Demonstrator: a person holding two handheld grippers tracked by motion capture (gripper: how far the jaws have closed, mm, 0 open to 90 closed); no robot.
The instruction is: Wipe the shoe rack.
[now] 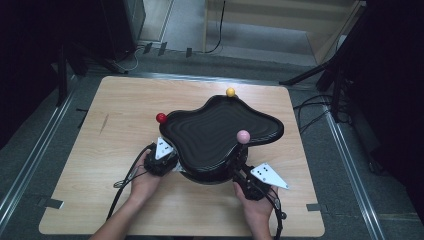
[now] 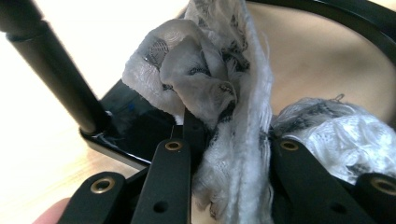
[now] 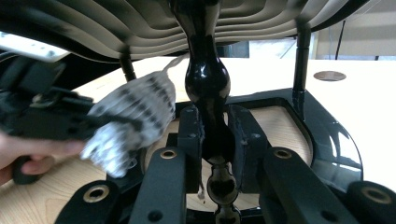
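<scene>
A black stand with a rippled, lobed top tray [image 1: 220, 132] stands mid-table on slim posts tipped with a red ball [image 1: 161, 118], a yellow ball [image 1: 230, 92] and a pink ball [image 1: 243, 135]. My left gripper [image 2: 236, 140] is shut on a white cloth with black dots [image 2: 205, 74], pushed under the tray's near-left edge [image 1: 172, 165] by the black base ring [image 2: 121, 140]. At the tray's near-right side my right gripper [image 3: 215, 126] is shut on the turned black post [image 3: 207, 74] below the pink ball [image 1: 240, 167]. From the right gripper view the cloth [image 3: 135, 116] hangs under the tray.
The wooden table [image 1: 120, 115] has bare room to the left and behind the stand. A round mark [image 3: 329, 75] lies on its surface. Dark stand legs [image 1: 320, 75] and cables [image 1: 310, 112] sit on the floor beside the table's far and right edges.
</scene>
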